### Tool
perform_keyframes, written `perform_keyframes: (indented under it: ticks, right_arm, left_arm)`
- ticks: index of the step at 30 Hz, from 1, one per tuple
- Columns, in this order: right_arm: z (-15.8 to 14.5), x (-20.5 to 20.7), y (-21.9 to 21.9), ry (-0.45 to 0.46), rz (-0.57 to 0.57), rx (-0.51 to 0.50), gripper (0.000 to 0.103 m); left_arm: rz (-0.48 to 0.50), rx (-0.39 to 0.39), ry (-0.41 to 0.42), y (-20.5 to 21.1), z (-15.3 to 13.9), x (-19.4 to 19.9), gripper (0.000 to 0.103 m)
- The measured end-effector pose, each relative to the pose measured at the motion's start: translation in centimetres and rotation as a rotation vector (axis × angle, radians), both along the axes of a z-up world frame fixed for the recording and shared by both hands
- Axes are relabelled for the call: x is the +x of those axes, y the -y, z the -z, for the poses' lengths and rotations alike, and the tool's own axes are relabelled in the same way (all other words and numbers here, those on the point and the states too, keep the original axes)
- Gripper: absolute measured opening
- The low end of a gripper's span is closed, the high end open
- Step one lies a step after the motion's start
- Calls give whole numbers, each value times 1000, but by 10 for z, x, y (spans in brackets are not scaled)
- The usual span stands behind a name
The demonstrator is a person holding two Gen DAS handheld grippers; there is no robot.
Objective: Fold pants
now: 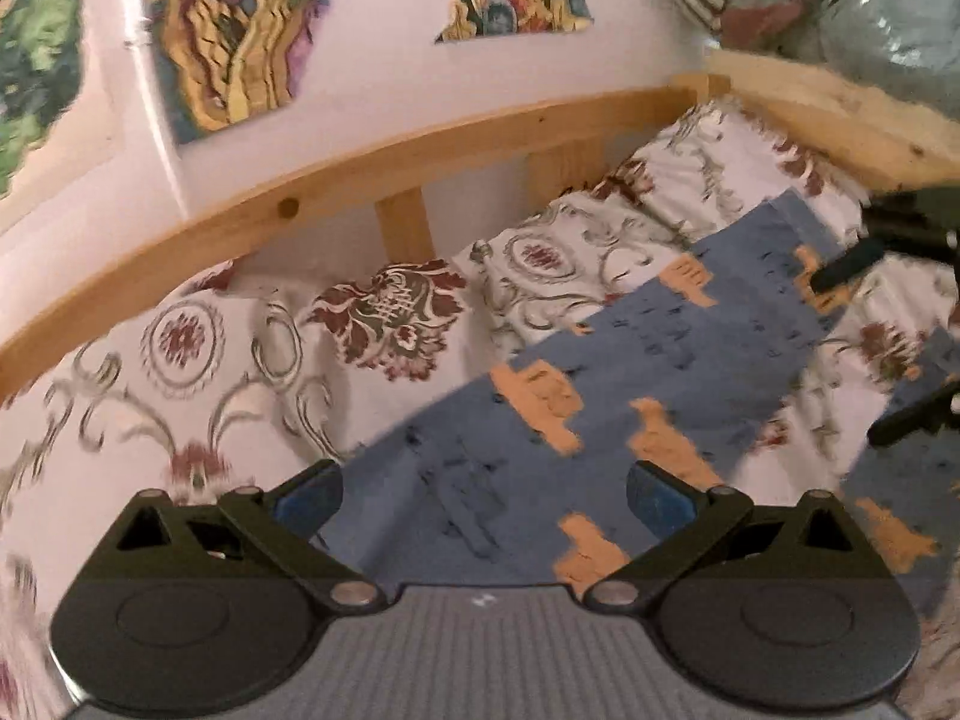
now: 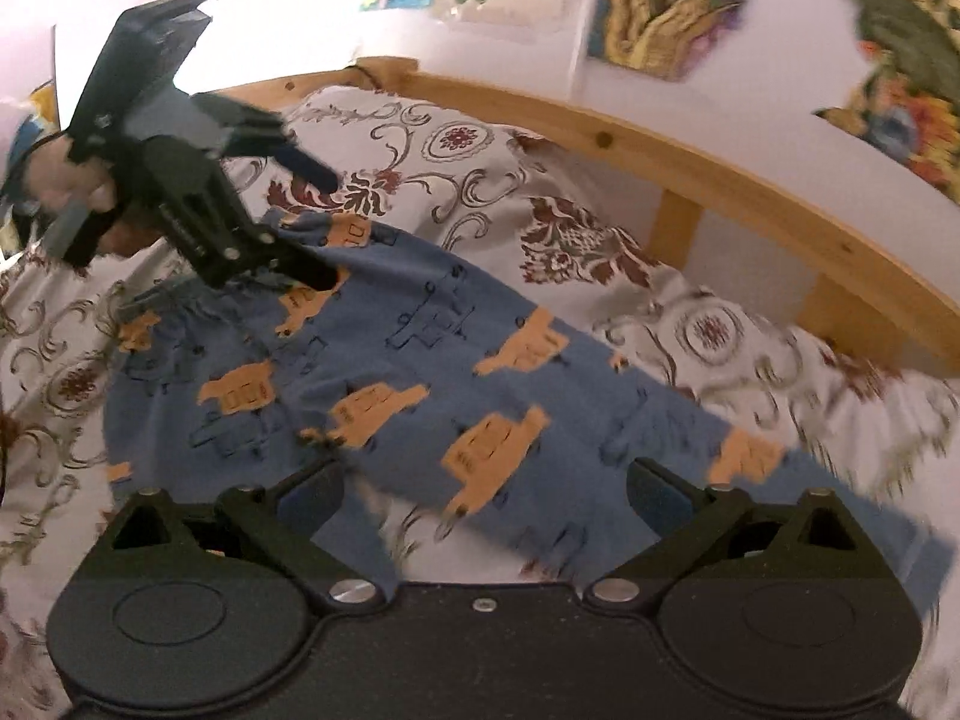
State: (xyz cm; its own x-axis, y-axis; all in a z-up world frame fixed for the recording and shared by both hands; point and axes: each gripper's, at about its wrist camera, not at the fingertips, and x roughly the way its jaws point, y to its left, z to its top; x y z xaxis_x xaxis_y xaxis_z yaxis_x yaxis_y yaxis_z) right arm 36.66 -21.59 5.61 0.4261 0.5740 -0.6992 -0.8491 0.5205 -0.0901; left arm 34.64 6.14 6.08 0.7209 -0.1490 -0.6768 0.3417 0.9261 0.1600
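My left tongs (image 1: 485, 495) stand wide open with nothing between the blue-padded fingers (image 1: 657, 501); just ahead of them and below lies the waist end of the small blue cotton pants printed with orange truck shapes (image 1: 600, 372), spread on the white bedcover with maroon flowers and grey scrolls (image 1: 240, 360). From there the cloth runs away to my front right, toward my other tool. My right tongs (image 2: 485, 495) are likewise spread wide and hold nothing; a leg of the pants (image 2: 420, 372) passes across just beyond their tips, its hem reaching out to the right of the right-hand finger, and a second strip of the blue cloth slips under the left-hand finger. Whether either pad touches the fabric I cannot tell, since the view is blurred. In the right wrist view my left tool (image 2: 312, 225) hangs at the far left over the gathered waistband, its lower finger close on the cloth. Beyond the pants, on the far side from both tools, runs the light wooden bed rail (image 1: 360, 180), and above it the pale wall carries torn colourful paper pictures (image 1: 228, 30).
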Motion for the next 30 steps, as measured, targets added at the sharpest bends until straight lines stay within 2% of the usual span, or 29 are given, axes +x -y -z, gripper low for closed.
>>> perform_keyframes:
  ticks: [6, 11, 16, 17, 20, 22, 23, 26, 30]
  right_arm:
    - [11, 80, -17, -35, -56, -86, 98]
    - [19, 135, -32, -92, -126, -152, 93]
    - [29, 175, -50, -155, -176, -190, 82]
    - [32, 181, -52, -167, -183, -201, 76]
    - [42, 195, -54, -201, -207, -239, 68]
    - [49, 203, -54, -224, -205, -254, 62]
    - [52, 206, -53, -230, -199, -262, 60]
    - [60, 217, -48, -251, -187, -280, 60]
    - [67, 231, -37, -337, -182, -283, 60]
  left_arm:
    - [73, 77, -101, -19, 31, 69, 103]
    - [105, 84, -174, -33, 43, 102, 102]
    - [95, 29, -196, -48, 48, 129, 91]
    - [101, 29, -208, -49, 51, 133, 88]
    - [150, 57, -248, -48, 62, 141, 76]
    - [171, 92, -279, -45, 68, 143, 63]
    - [186, 108, -291, -44, 71, 145, 60]
    - [201, 104, -311, -45, 71, 147, 57]
    - [208, 105, -335, -49, 69, 151, 53]
